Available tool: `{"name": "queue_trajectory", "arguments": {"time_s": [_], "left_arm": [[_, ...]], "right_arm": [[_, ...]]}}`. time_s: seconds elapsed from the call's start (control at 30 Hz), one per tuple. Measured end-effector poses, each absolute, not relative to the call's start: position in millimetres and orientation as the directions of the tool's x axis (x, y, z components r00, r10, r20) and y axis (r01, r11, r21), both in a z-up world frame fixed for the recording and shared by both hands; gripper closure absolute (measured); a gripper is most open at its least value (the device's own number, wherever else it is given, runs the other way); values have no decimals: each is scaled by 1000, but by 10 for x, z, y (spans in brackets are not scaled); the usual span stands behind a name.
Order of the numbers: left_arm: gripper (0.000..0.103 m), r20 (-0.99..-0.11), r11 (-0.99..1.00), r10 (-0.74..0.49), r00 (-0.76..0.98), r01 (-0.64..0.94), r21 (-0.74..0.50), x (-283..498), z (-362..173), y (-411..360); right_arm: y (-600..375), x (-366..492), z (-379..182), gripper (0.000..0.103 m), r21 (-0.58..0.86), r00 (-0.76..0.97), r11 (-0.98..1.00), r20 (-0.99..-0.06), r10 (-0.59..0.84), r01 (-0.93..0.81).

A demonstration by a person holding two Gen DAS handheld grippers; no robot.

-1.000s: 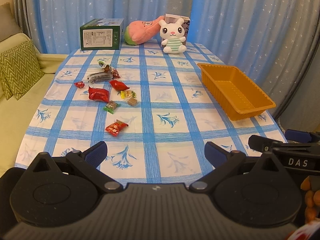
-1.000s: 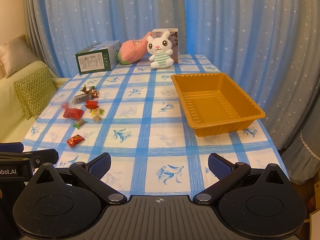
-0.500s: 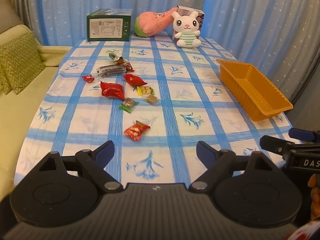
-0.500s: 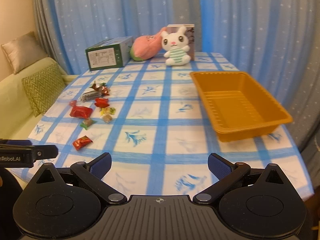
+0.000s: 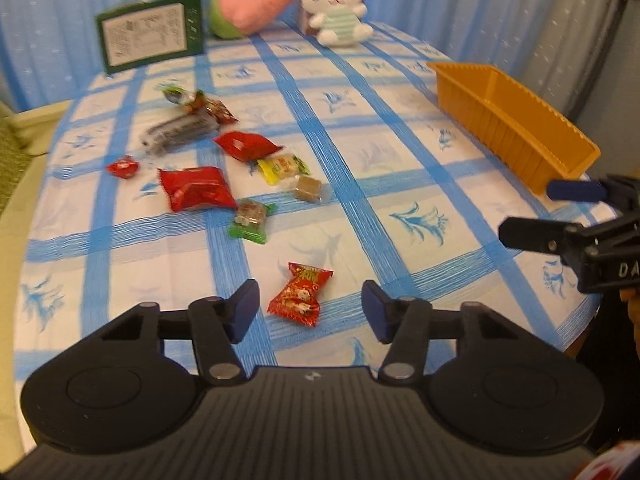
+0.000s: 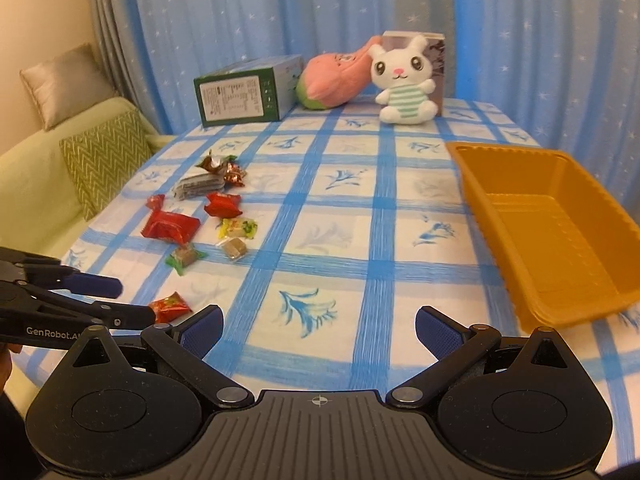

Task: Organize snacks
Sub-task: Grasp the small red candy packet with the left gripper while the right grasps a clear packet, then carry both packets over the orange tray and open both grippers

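Note:
Several wrapped snacks lie on the left half of the blue-checked tablecloth (image 5: 360, 148). Nearest is a small red candy (image 5: 301, 299), also in the right wrist view (image 6: 170, 306). My left gripper (image 5: 310, 311) is open, its fingers on either side of this candy, a little above it. Further off lie a large red packet (image 5: 196, 188), a green-wrapped sweet (image 5: 250, 218), a brown sweet (image 5: 308, 190) and a yellow sweet (image 5: 282, 166). The orange tray (image 6: 552, 232) stands empty on the right. My right gripper (image 6: 318, 332) is open and empty over the table's front middle.
A green box (image 6: 248, 96), a pink plush (image 6: 334, 78) and a white bunny plush (image 6: 406, 80) stand along the table's far edge. A sofa with cushions (image 6: 104, 156) is to the left. Blue curtains hang behind.
My left gripper has moved forward and down toward the small red candy, which now lies between its fingers. My right gripper has moved forward and turned slightly left.

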State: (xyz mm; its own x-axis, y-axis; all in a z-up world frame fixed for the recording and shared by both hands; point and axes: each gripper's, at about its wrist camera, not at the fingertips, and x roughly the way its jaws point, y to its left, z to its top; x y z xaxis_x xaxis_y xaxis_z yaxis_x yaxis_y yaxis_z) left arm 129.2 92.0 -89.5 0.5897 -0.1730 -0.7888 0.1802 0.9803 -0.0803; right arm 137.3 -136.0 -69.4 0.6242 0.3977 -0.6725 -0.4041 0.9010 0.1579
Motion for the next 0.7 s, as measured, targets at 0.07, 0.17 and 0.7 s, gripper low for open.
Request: {"name": "queue_trajectory", "arguments": {"time_s": [0.07, 0.17, 0.7], "left_arm": [[57, -799, 974, -182, 573, 218, -65, 1378, -981, 906], [71, -814, 965, -171, 555, 259, -26, 1493, -1091, 875], [84, -800, 996, -76, 596, 88, -28, 1677, -1078, 1313]], "right_arm": [[-1329, 1484, -769, 1, 158, 615, 901, -682, 396, -404], [-1279, 1633, -865, 1, 167, 596, 899, -697, 399, -405], [-497, 2189, -1075, 31, 153, 489, 748, -670, 559, -646]]}}
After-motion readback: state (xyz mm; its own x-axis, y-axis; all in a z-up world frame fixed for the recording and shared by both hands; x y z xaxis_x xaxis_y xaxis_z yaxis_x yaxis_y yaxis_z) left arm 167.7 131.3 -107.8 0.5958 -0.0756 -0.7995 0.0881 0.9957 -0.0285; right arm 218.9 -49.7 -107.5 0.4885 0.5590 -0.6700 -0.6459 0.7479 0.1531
